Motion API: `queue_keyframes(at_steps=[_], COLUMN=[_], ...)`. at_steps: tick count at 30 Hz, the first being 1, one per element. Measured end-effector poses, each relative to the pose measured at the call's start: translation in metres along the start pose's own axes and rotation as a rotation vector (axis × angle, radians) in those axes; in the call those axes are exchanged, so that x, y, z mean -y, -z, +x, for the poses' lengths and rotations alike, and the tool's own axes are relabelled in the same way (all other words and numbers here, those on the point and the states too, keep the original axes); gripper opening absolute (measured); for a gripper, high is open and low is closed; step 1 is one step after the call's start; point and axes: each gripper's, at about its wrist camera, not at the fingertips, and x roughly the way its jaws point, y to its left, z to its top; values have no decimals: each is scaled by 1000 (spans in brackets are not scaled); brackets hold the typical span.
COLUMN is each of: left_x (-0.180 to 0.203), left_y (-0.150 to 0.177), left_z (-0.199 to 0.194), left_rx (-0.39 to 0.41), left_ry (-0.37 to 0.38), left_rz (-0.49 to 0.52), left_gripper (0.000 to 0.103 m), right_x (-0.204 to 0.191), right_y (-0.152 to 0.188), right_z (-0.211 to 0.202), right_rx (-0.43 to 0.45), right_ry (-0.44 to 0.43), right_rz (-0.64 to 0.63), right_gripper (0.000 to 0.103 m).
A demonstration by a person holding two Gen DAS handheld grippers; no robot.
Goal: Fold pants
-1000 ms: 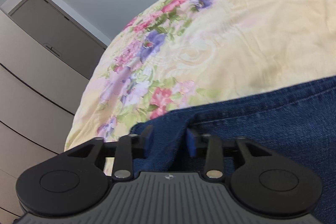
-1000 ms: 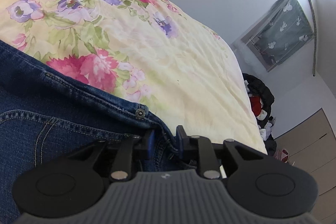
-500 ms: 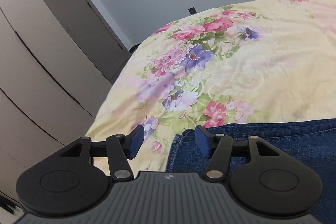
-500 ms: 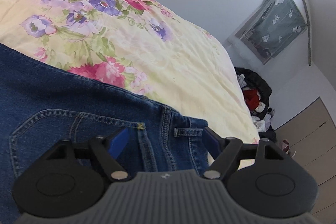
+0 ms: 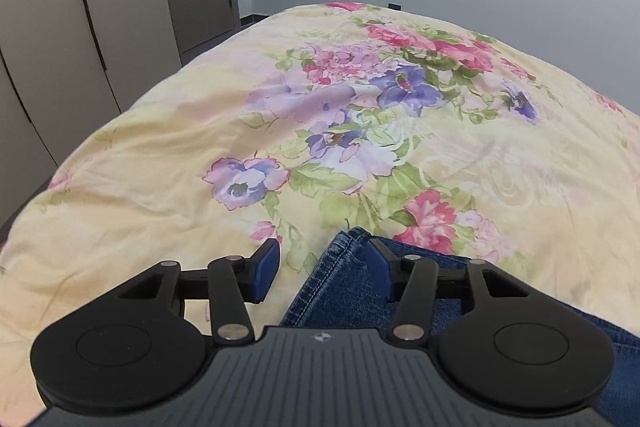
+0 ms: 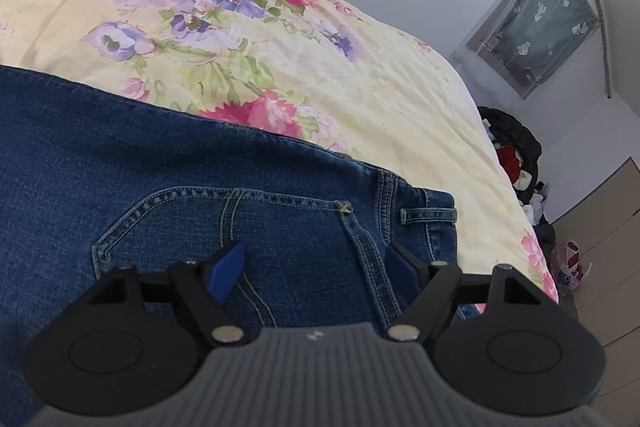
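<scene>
Blue jeans [image 6: 160, 147] lie flat on a yellow flowered bedspread [image 6: 360, 87]. In the right wrist view the back pocket [image 6: 224, 215] and a belt loop [image 6: 428, 215] at the waistband face up. My right gripper [image 6: 315, 253] hovers over that pocket area, jaws wide open, holding nothing. In the left wrist view a stitched corner of the jeans [image 5: 340, 291] pokes out over the bedspread [image 5: 200, 131]. My left gripper [image 5: 322, 251] is above that corner, its jaws closing a little. The pads stand apart with the denim under the gap, not pinched.
Tall beige wardrobe doors [image 5: 80, 7] stand past the bed's left edge. To the right of the bed are a curtained window [image 6: 536, 23], a dark heap of clothes [image 6: 516, 147] and a wooden floor [image 6: 608, 227]. The bedspread stretches on beyond the jeans.
Both grippers let go of the denim they pinched. The right one opened wide and the waistband now lies flat. The left one rolled and slid left to the jeans' corner.
</scene>
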Motion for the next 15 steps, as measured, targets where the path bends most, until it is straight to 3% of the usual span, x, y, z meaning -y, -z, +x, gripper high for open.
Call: queue_keyframes(at_steps=[3,6,8,11,15], left_x=[-9,-12,-6,14,23], left_y=[4,8,10,8,-9], left_z=[20,29,24,4,-26], left_rx=[-29,-41,-18,51,155], left_ry=[69,101,87,52,48], left_rz=[-75,-104,-68,68,115], left_gripper=[48,28,13,8,7], right_x=[2,0,-3,-5,-9], right_y=[-2,-2,-3,-4,-4], right_z=[5,12,15,17,16], right_rx=[4,-2,5,7,14], right_ry=[37,67,96,117,140], right_rz=[16,-1,-15,-17,-27], right_gripper=[73,73,73,73,73])
